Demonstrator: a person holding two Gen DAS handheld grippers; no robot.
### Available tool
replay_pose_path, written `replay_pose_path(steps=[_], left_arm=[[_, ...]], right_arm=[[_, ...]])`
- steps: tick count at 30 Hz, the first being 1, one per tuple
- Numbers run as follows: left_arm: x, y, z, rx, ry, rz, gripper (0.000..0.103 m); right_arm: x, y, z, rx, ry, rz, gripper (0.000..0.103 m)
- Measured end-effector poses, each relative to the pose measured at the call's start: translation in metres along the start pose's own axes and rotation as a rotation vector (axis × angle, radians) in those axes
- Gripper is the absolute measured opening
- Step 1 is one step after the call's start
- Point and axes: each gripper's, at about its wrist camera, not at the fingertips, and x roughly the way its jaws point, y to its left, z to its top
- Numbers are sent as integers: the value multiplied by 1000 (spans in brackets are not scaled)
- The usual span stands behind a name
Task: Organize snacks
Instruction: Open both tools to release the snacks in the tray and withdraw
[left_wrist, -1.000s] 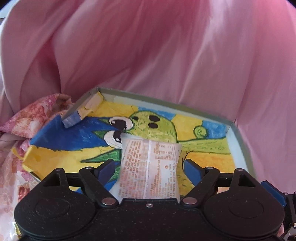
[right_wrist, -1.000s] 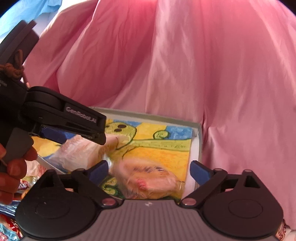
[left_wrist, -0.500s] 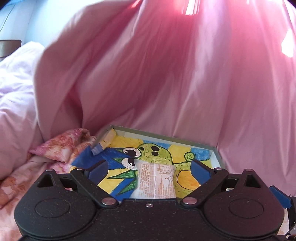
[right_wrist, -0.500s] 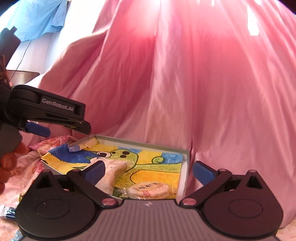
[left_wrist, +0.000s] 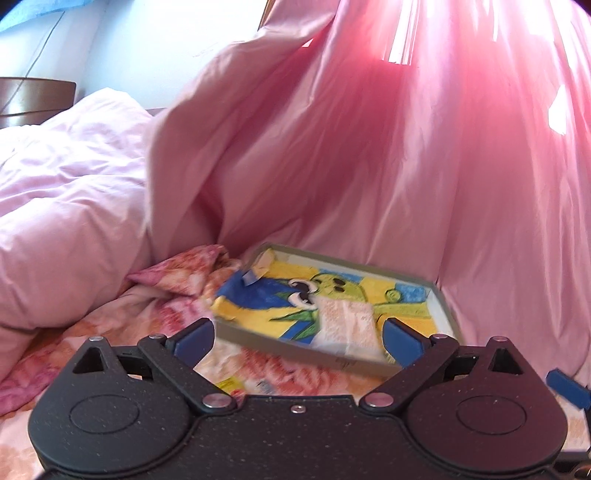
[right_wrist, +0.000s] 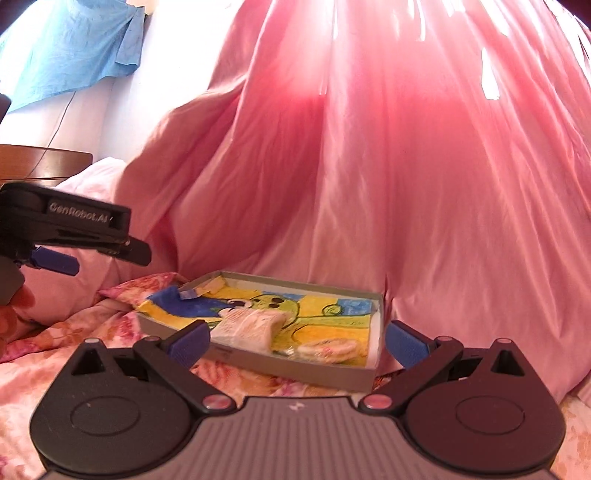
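Note:
A shallow grey box (left_wrist: 303, 345) with a yellow, blue and green cartoon lining lies on the flowered bed cover; it also shows in the right wrist view (right_wrist: 295, 369). A pale printed snack packet (left_wrist: 345, 323) lies in it, seen too in the right wrist view (right_wrist: 247, 326). A round clear-wrapped snack (right_wrist: 330, 347) lies near the box's front right corner. My left gripper (left_wrist: 295, 338) is open and empty, held above and before the box. My right gripper (right_wrist: 295, 341) is open and empty, before the box. The left gripper shows at the left of the right wrist view (right_wrist: 74, 236).
A large pink sheet (right_wrist: 369, 184) hangs right behind the box. A pink duvet (left_wrist: 66, 206) is heaped at the left. Small snack wrappers (left_wrist: 236, 384) lie on the flowered cover (left_wrist: 110, 332) before the box. A blue cloth (right_wrist: 70, 48) hangs on the wall.
Both grippers have pulled back and up, away from the box, open and empty. The printed packet and the round snack stay lying in the box.

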Motion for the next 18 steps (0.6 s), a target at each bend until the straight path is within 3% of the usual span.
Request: replay_pose_path(steps=[8,18], left_arm=[[-37,32,-39,59,79,29,98],[-53,55,-69,117,217,30,98]], right_arm=[[-32,21,-11,23,46,55,103],[-52,45,-33,-2,180,119,103]])
